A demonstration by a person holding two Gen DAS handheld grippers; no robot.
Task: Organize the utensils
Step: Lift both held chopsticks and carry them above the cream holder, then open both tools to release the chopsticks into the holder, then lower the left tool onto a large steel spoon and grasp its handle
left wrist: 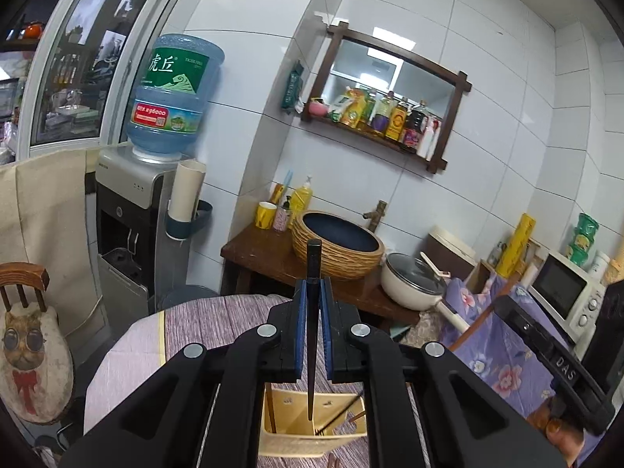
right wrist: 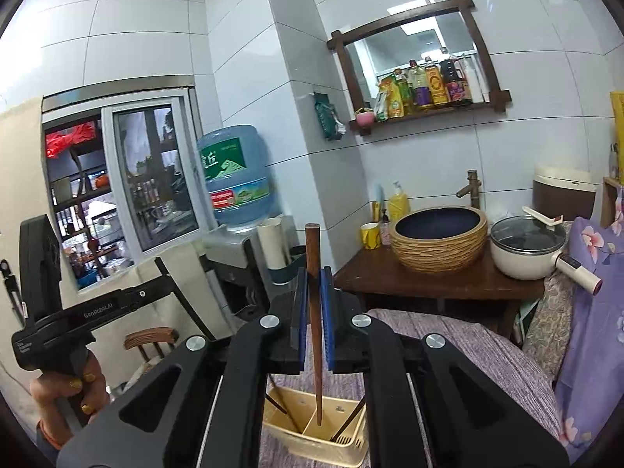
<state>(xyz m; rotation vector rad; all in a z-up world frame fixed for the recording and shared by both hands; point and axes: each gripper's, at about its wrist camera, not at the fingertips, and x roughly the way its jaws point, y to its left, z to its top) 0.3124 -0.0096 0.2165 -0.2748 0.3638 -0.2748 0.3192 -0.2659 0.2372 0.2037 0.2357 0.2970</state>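
Observation:
My left gripper (left wrist: 312, 292) is shut on a black chopstick (left wrist: 313, 269) that stands upright, its tip hanging over the beige utensil holder (left wrist: 296, 438) below. My right gripper (right wrist: 312, 284) is shut on a brown wooden chopstick (right wrist: 313, 257), also upright, its tip reaching down into the same holder (right wrist: 312, 438). The holder has divided compartments and holds a few dark and brown chopsticks leaning in it. The left gripper's body shows at the left of the right wrist view (right wrist: 58, 312), and the right gripper's body at the right of the left wrist view (left wrist: 546, 351).
The holder stands on a table with a purple striped cloth (left wrist: 218, 319). Behind are a wooden counter (right wrist: 374, 269) with a woven basin (right wrist: 438, 238), a white pot (right wrist: 526, 249), a water dispenser (left wrist: 128, 214), a wooden chair (left wrist: 23, 284) and a microwave (left wrist: 561, 288).

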